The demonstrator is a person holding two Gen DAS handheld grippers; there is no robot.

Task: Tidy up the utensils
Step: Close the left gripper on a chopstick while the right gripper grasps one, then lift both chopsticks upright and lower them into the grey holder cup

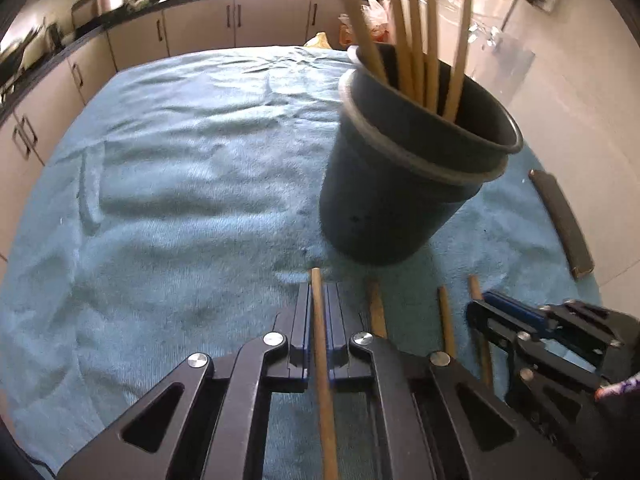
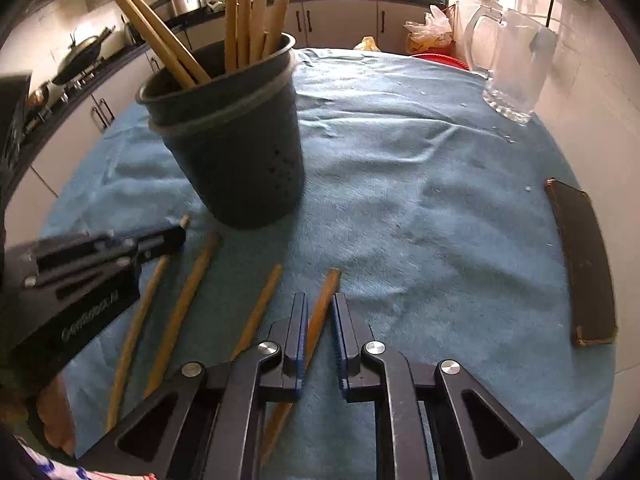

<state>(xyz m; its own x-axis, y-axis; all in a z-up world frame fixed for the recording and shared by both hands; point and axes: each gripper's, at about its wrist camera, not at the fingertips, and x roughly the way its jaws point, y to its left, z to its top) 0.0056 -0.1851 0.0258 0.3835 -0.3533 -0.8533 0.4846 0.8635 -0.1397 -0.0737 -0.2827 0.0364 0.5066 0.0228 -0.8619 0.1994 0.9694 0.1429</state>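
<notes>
A dark holder cup (image 1: 400, 184) stands on the blue cloth (image 1: 180, 160) with several wooden chopsticks upright in it; it also shows in the right wrist view (image 2: 240, 140). My left gripper (image 1: 318, 296) is shut on one wooden chopstick (image 1: 320, 340), just in front of the cup. Loose chopsticks (image 2: 180, 312) lie on the cloth in front of the cup. My right gripper (image 2: 318, 308) is open, its jaws on either side of a loose chopstick (image 2: 320, 312) that lies on the cloth. The left gripper also shows in the right wrist view (image 2: 176, 236).
A glass mug (image 2: 512, 72) stands at the far right of the cloth. A dark flat case (image 2: 584, 264) lies at the right edge, also in the left wrist view (image 1: 560, 220). Kitchen cabinets and counter (image 1: 200, 28) run behind and to the left.
</notes>
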